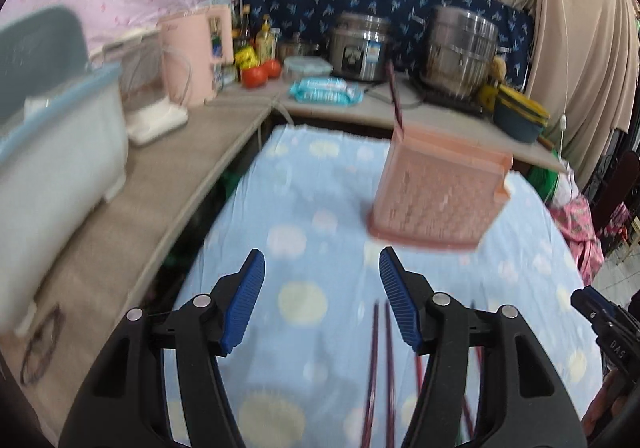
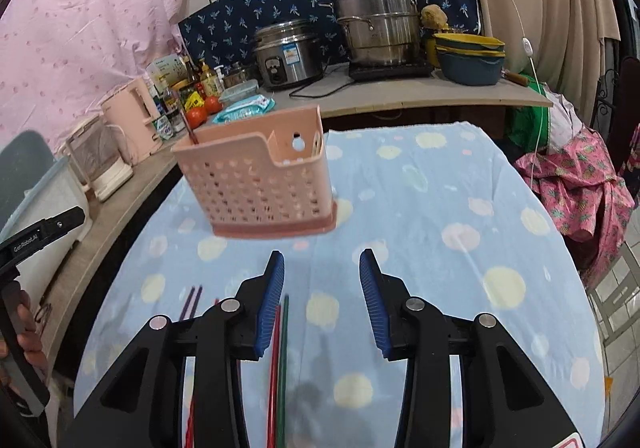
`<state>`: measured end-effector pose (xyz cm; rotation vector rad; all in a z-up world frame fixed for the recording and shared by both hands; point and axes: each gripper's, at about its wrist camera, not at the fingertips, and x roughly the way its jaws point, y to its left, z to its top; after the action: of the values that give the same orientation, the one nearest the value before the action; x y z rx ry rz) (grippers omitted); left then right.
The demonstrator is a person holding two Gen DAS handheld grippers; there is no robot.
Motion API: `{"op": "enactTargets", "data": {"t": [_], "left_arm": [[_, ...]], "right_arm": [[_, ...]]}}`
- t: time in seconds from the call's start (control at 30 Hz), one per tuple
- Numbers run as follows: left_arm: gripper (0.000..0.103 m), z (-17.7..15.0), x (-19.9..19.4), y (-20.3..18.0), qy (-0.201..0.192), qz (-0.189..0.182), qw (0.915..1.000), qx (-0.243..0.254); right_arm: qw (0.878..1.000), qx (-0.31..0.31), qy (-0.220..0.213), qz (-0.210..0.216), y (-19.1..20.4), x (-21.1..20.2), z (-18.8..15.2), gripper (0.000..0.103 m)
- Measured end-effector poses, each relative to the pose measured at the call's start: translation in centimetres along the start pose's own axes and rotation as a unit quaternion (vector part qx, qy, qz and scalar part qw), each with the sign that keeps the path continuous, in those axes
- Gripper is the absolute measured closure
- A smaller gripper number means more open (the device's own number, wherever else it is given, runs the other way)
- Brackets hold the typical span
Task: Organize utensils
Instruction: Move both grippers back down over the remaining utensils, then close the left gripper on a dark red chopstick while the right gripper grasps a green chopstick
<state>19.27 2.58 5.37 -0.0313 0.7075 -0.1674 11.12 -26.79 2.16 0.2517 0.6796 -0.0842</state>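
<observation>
- The tabletop [image 2: 460, 207] is covered by a soft blue spotted cloth. A claw that drags on it could bunch the cloth, shift everything resting on it and tip the basket.
- The pink slotted basket [image 2: 256, 183] stands on the cloth, ahead of both claws and well apart from them. It looks light, with a narrow base. A sideways push while loading would probably knock it over.
- One dark chopstick [image 2: 191, 131] already leans out of the basket's left corner. A careless insertion beside it could lever it out or tilt the basket.
- The left claw [image 1: 322, 276] is spread wide and grips nothing. Two dark chopsticks [image 1: 380, 360] lie on the cloth below it, near its right finger. The left view is blurred, so alignment is hard to judge; a hasty pinch may take one stick only, or cloth with it.
- The right claw [image 2: 322, 276] is likewise released and empty. A red chopstick [image 2: 275, 360] and a green chopstick [image 2: 285, 352] lie side by side under its left finger. Closing off-centre could roll them apart.
- The sticks are thin and smooth; a grip near one end would let them pivot and slip.
</observation>
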Motion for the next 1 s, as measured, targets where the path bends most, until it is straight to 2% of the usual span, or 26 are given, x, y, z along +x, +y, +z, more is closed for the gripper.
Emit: {"op": "enactTargets", "data": {"t": [0.27, 0.47, 0.63, 1.0], "left_arm": [[0.046, -10.0, -0.9, 0.9, 0.074, 0.002, 0.9972, 0.013], [0.046, -14.8, -1.4, 1.0, 0.107, -0.005, 0.9943, 0.0], [0.046, -16.1, -1.6, 0.6, 0.118, -0.012, 0.993, 0.0], [0.046, -16.6, -1.6, -0.7, 0.123, -0.02, 0.9922, 0.013]], "right_arm": [[0.998, -0.01, 0.052, -0.02, -0.1, -2.9, -9.0, 0.064], [0.996, -0.026, 0.08, -0.012, 1.3, -3.2, -13.1, 0.064], [0.995, -0.029, 0.093, 0.0, 2.1, -2.5, -14.3, 0.065], [0.995, -0.023, 0.101, 0.001, 2.0, -1.9, -15.0, 0.068]]}}
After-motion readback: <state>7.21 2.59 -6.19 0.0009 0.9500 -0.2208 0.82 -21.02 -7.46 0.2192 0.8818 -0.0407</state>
